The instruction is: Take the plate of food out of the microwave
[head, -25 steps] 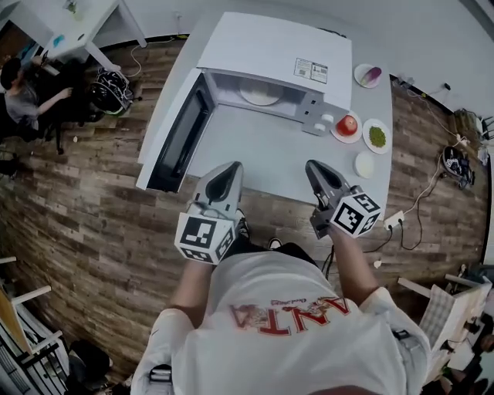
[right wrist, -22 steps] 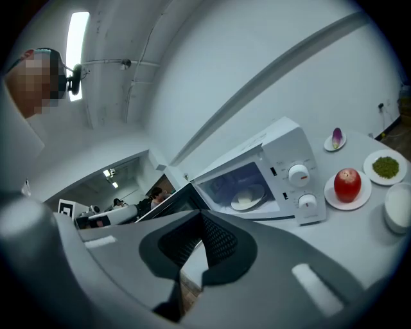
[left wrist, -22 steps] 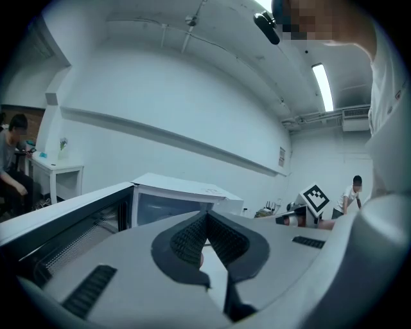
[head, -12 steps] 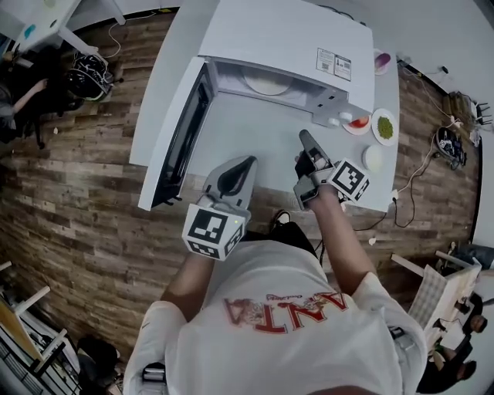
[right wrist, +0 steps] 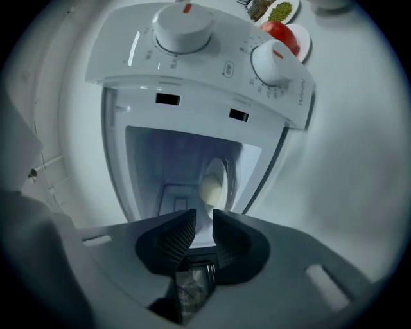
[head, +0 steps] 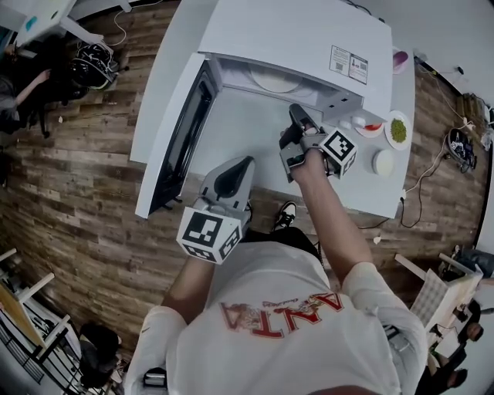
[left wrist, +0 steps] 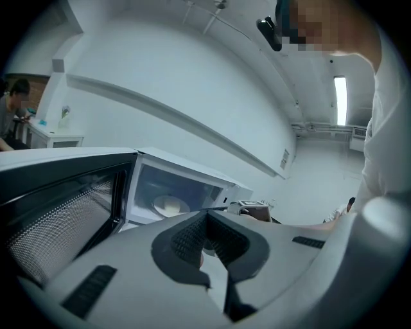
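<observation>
The right claw [right wrist: 203, 223] points into the open microwave [right wrist: 192, 128]; its jaws are opening, with nothing between them. Deep inside the microwave is the plate of food [right wrist: 214, 183]. Beyond the microwave's two knobs [right wrist: 183, 29], a tomato [right wrist: 282, 35] and a plate of green food [right wrist: 280, 11] are on the counter [right wrist: 359, 77].

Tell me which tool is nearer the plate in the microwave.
Right. The right tool sits at the microwave, facing the plate, jaws opening and empty; the left tool hangs back at the table edge.

I see brown wood-plank floor [head: 85, 231] all round and a long white table [head: 166, 69] mid-frame. Small white desk [head: 38, 19] top-left, a seated person [head: 27, 85] beside it. White cable [head: 423, 181] trails across the floor at right. Rectangular ceiling light panel [left wrist: 339, 99] is lit.
</observation>
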Available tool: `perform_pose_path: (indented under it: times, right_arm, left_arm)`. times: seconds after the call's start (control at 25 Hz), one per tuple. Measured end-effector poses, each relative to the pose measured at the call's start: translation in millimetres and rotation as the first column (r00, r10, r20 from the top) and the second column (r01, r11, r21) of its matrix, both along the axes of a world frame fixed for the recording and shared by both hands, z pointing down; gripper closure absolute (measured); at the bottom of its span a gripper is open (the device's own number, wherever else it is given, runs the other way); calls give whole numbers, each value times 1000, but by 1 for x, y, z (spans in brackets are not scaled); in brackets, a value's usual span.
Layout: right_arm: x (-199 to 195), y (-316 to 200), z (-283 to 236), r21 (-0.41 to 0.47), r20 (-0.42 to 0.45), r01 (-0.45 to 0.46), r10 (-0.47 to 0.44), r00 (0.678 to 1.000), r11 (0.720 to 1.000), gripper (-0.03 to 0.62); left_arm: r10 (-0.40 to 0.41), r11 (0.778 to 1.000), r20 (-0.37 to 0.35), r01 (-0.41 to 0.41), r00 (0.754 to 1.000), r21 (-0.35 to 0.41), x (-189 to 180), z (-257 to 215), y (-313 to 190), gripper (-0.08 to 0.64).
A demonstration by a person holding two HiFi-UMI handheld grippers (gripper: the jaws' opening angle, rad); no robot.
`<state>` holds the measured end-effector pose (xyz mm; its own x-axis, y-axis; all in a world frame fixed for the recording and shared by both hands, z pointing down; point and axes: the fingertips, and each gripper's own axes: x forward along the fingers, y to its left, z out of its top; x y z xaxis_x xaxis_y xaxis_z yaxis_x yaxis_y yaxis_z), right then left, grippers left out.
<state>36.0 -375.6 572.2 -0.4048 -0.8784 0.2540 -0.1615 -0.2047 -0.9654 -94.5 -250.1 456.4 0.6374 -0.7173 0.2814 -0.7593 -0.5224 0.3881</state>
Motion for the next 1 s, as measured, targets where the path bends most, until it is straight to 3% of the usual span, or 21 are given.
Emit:
perform_pose_path:
  times: [0.24,0.6,1.0]
  right_arm:
    - [-2,-32,28,-61,9,-80,81,997,995,538]
    - [-8,-55,52,-107,19,-98,100,995,989,525]
    - [-13,-62,53,-107,22,-96,99,995,990,518]
  left_arm:
    - [-2,1000,1,2,1000,-21,-6,10,-7,554]
    - [26,999,-8,-26,1000,-37,-3,18,-16,554]
    - [2,1000,-9,-2,1000,-26,-13,16,-24,554]
